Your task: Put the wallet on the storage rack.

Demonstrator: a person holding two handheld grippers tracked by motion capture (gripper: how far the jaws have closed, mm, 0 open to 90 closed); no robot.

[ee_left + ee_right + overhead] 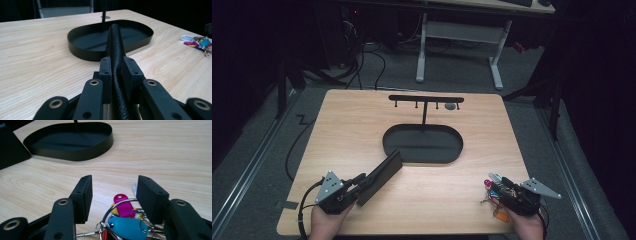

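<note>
Here the left gripper (353,186) sits at the near left corner of the light wooden table (347,130), held in a hand (326,224) that enters from the bottom edge of the high view. Its jaws pinch a flat black textured-leather wallet (380,177) edge-on — in the left gripper view the pads press against both faces of the wallet (115,47), which runs away from the camera toward the tray. The wallet's far end reaches the near left rim of the black oval metal tray (423,159); whether it touches the rim I cannot tell. It is tilted, far end higher than the gripped end.

The tray lies at the middle of the table. A thin black post rises from its far side and carries a black crossbar with small hooks (426,99).

The right gripper (498,191) rests at the near right corner, held by the other hand (529,227). Its jaws stand spread, nothing pinched — the right gripper view shows both pads apart with a bunch of keys on a metal ring with coloured plastic tags (123,216) lying on the table between and just below them. Magenta, yellow and light blue tags are visible; a white tag shows at the far side of the bunch. The bunch is well apart from the tray.
</note>
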